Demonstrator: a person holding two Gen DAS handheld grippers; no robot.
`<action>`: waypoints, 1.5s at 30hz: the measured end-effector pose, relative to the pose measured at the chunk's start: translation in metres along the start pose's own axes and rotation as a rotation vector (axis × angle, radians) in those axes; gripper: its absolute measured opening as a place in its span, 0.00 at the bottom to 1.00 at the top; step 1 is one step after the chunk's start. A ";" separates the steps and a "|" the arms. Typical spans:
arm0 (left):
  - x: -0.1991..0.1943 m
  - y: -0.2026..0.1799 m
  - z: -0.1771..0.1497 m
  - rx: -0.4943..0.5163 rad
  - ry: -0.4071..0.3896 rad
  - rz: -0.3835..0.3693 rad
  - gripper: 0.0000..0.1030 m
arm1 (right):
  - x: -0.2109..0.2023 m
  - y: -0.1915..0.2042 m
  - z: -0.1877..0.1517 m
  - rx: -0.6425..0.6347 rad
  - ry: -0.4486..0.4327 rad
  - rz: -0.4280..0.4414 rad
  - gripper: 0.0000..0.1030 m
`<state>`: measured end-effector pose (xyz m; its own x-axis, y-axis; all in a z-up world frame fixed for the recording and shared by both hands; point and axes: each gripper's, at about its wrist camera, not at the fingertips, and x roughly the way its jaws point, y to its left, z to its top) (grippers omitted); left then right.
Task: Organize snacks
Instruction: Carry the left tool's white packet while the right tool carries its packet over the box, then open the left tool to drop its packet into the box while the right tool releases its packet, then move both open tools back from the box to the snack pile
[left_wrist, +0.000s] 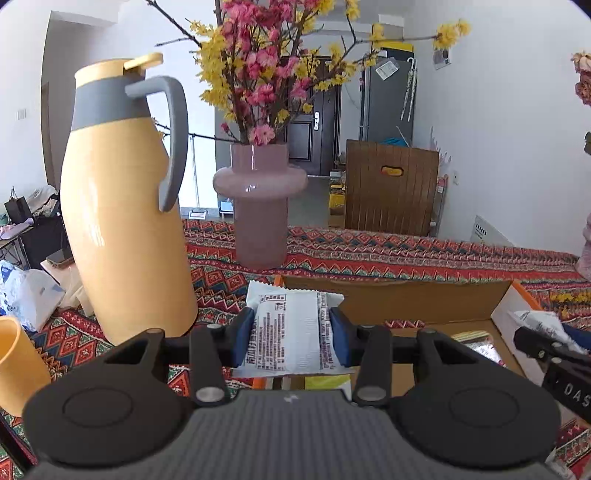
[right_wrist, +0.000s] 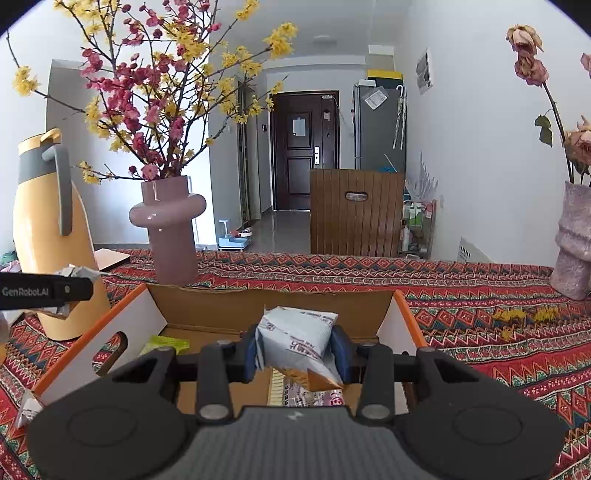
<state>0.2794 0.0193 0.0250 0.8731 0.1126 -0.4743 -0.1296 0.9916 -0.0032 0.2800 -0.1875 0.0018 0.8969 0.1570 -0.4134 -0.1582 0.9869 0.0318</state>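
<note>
the left gripper clamps a white packet, long axis pointing away, at the box edge. the right gripper clamps a second, tilted packet over the box, which holds a green snack and a striped one.

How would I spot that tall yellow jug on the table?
Start at the patterned red tablecloth. Left of the pink vase holding blossom branches stands the yellow jug, beside the cardboard box. Only it has a grey collar and a grey handle.
</note>
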 end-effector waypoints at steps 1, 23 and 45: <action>0.005 -0.002 -0.003 0.018 0.022 -0.004 0.43 | 0.002 0.001 -0.001 -0.002 0.003 -0.003 0.37; -0.018 0.003 -0.009 -0.037 -0.086 -0.005 1.00 | -0.011 -0.010 -0.007 0.058 -0.048 0.001 1.00; -0.070 0.008 0.002 -0.030 -0.115 -0.027 1.00 | -0.058 0.001 0.004 -0.002 -0.106 -0.001 1.00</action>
<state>0.2181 0.0200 0.0603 0.9244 0.0947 -0.3694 -0.1181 0.9921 -0.0412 0.2298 -0.1954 0.0293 0.9358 0.1596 -0.3144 -0.1582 0.9869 0.0300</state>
